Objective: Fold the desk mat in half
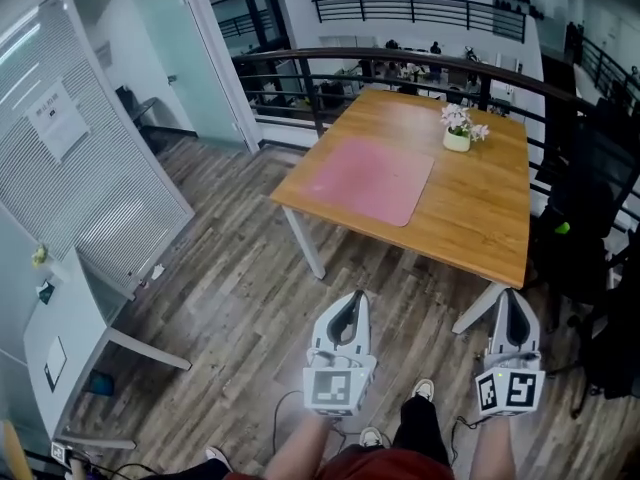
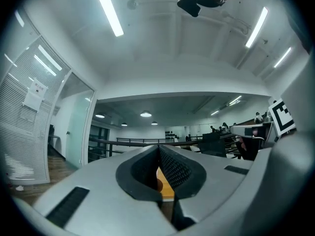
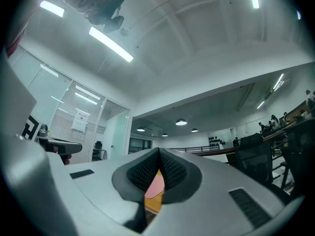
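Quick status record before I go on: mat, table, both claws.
mat: pink desk mat, flat and unfolded on the wooden table
other item: flower pot beyond the mat, not touching it
left claw: shut, empty, short of the table
right claw: shut, empty, short of the table
fold: not started
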### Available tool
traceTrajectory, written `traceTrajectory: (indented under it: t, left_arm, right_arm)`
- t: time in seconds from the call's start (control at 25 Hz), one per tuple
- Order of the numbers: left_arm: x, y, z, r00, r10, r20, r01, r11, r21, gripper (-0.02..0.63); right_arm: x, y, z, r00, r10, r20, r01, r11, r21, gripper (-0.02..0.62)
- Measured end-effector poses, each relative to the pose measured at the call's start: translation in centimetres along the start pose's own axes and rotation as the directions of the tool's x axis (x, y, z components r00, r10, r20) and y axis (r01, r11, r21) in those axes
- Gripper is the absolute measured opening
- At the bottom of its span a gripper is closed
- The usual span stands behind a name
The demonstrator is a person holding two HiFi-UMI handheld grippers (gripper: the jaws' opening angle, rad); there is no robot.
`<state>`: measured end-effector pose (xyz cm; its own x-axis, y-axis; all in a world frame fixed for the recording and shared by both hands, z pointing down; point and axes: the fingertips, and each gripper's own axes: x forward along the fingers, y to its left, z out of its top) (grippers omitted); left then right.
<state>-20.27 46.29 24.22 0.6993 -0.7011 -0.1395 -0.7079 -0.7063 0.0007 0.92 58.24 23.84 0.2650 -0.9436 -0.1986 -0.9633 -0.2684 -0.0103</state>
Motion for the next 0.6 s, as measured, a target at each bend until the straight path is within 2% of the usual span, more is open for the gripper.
traceTrajectory:
  t: [0.24, 0.6]
  left_arm:
    - [6.5, -0.8, -1.6, 0.999, 0.028, -0.039, -0.028, 1.000, 0.013, 0.018]
    - [17.8, -3.5, -3.3, 0.999, 0.039, -0.031, -0.039, 0.999, 0.010, 0.018]
  right_arm:
    - [5.4, -4.2, -1.7, 1.000, 0.017, -0.020, -0.017, 1.000, 0.003, 0.011]
    - [14.1, -12.0, -4.6, 0.998, 0.037, -0.044, -0.037, 0.999, 0.017, 0.011]
